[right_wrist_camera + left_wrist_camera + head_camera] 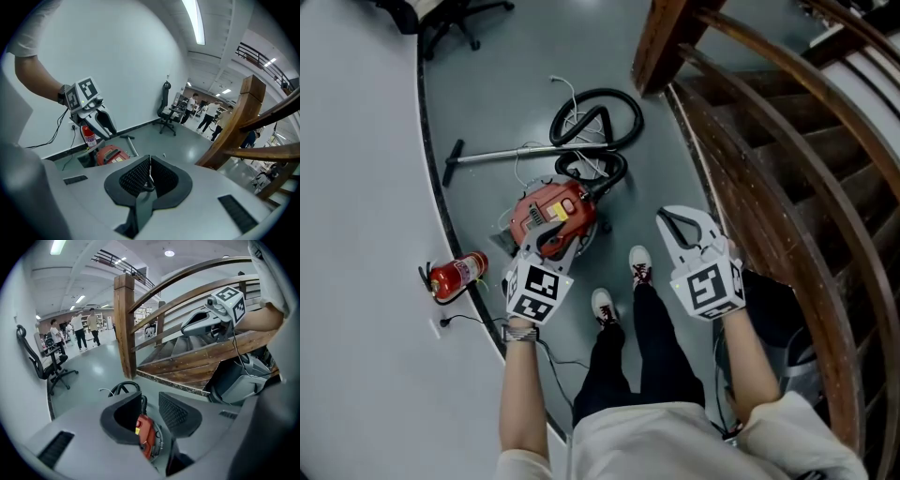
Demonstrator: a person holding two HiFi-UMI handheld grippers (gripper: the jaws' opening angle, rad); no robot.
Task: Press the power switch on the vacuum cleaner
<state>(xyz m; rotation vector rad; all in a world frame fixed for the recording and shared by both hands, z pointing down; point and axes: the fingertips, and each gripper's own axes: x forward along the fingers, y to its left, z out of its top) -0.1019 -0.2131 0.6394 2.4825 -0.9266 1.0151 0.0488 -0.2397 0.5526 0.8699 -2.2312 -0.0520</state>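
Observation:
A red vacuum cleaner point(551, 212) lies on the grey floor, with its black hose point(598, 120) coiled behind it and its wand point(502, 154) stretched out to the left. My left gripper point(551, 242) hovers over the near end of the vacuum with its jaws open. In the left gripper view the red body point(145, 433) shows through the gap of the left gripper point(149, 402), and nothing sits between the pads. My right gripper point(677, 221) hangs to the right of the vacuum, shut and empty, its pads meeting at the tip point(150, 174). I cannot pick out the switch.
A red fire extinguisher point(457, 276) lies by the white wall at the left. A wooden staircase point(769, 150) with a railing runs along the right. The person's shoes point(602, 306) stand just below the vacuum. An office chair point(441, 19) and people stand farther off.

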